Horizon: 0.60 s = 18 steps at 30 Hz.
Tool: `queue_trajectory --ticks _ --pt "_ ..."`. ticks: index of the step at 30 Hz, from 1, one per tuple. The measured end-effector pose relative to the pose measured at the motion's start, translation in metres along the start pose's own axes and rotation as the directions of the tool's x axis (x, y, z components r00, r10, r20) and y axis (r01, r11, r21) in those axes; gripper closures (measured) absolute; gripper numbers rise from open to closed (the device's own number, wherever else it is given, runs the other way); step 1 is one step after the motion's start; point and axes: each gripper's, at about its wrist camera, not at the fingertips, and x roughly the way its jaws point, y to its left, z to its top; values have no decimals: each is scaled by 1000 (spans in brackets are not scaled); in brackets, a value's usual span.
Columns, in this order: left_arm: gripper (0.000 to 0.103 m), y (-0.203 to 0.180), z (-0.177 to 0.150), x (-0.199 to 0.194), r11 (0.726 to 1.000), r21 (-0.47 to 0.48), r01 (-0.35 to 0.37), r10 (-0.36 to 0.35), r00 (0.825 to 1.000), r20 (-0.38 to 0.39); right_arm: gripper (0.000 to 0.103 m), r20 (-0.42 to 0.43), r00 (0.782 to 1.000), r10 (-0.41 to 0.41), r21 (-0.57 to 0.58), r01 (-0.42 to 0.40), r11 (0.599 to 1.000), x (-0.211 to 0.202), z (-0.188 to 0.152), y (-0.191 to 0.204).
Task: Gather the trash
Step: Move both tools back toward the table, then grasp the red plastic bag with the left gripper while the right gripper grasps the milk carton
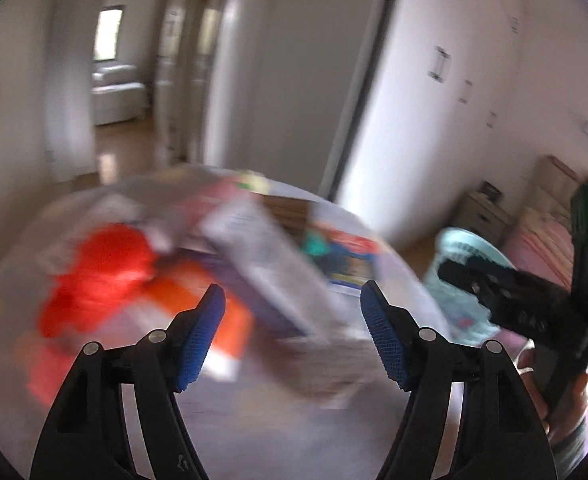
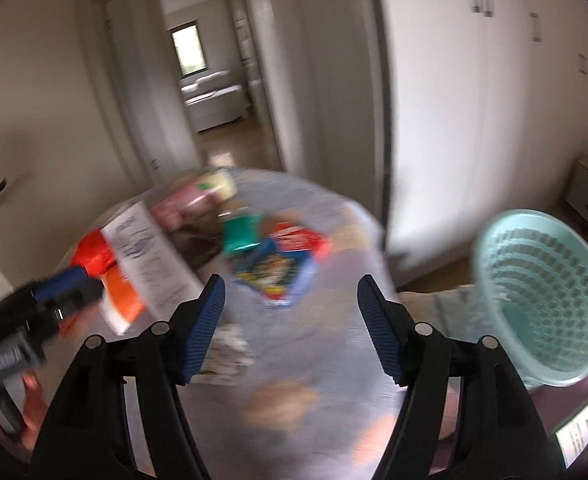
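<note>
Round table (image 2: 334, 360), pale-green basket (image 2: 542, 300) tilted, mouth facing camera

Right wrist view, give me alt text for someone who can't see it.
Motion-blurred view over the open right gripper toward a round table strewn with colourful wrappers and a printed paper sheet. A pale green mesh basket sits at right; a doorway lies beyond.

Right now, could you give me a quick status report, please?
Both tools open, empty: left, right. Trash on table. Basket right. Nothing blocking.
</note>
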Motion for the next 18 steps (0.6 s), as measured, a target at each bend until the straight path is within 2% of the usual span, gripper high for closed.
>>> queue_trajectory --ticks 4,5,8,12,15,18 --pt "32 46 14 -14 993 -55 -108 110 994 24 38 -40 998 51 -52 -53 997 20 1 33" --pt "29 55 16 -15 988 -63 -141 143 989 25 38 -48 997 56 -69 -60 996 25 1 41" --pt "28 80 19 -13 970 -69 -234 236 971 24 38 -64 996 55 -118 -63 991 36 -1 61" --pt "28 108 19 -2 956 -67 -286 286 958 -9 35 -89 995 45 -173 -60 983 49 -4 77" --pt "27 108 20 13 962 -23 -272 271 962 -47 35 -102 994 34 -204 -54 977 58 -2 84" --pt "27 106 20 28 951 19 -309 310 948 -79 35 -115 993 33 -209 -57 976 68 -1 85"
